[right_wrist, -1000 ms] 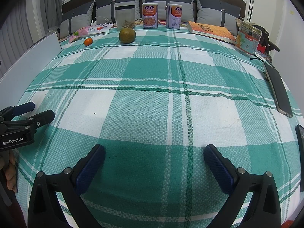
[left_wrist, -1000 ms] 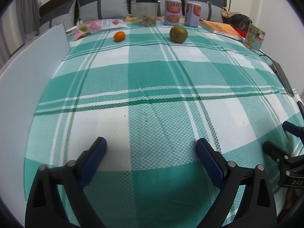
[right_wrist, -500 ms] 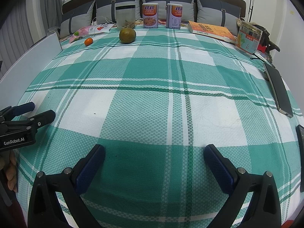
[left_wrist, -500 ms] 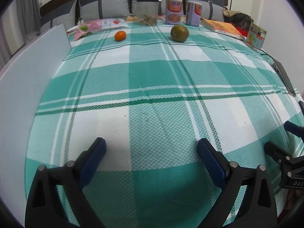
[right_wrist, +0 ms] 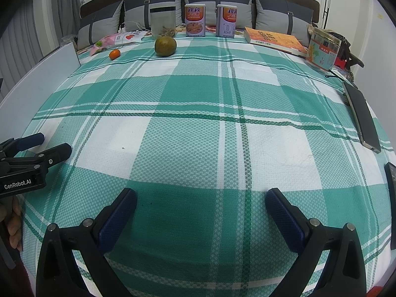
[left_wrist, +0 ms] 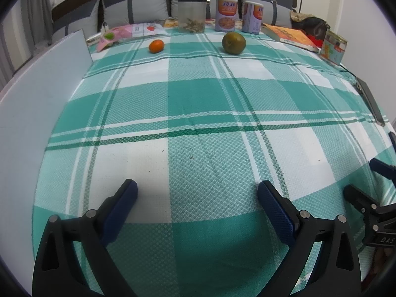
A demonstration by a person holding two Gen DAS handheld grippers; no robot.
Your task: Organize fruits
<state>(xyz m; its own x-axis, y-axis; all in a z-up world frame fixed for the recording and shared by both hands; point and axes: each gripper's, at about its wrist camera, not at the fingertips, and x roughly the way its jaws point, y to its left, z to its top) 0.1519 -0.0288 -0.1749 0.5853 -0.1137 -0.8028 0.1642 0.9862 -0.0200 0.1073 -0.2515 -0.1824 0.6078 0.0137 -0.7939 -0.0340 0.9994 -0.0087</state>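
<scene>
While the left gripper and the right gripper hover side by side low over the near part of the green-and-white checked cloth, each has its blue-padded jaws spread wide with nothing between them. Both fruits lie far off on the cloth, well apart from either gripper: a small orange fruit to the left and a larger greenish fruit to its right. Behind them stand a clear jar and two cans.

Green-and-white plaid cloth; orange mandarin, greenish-brown fruit.
</scene>
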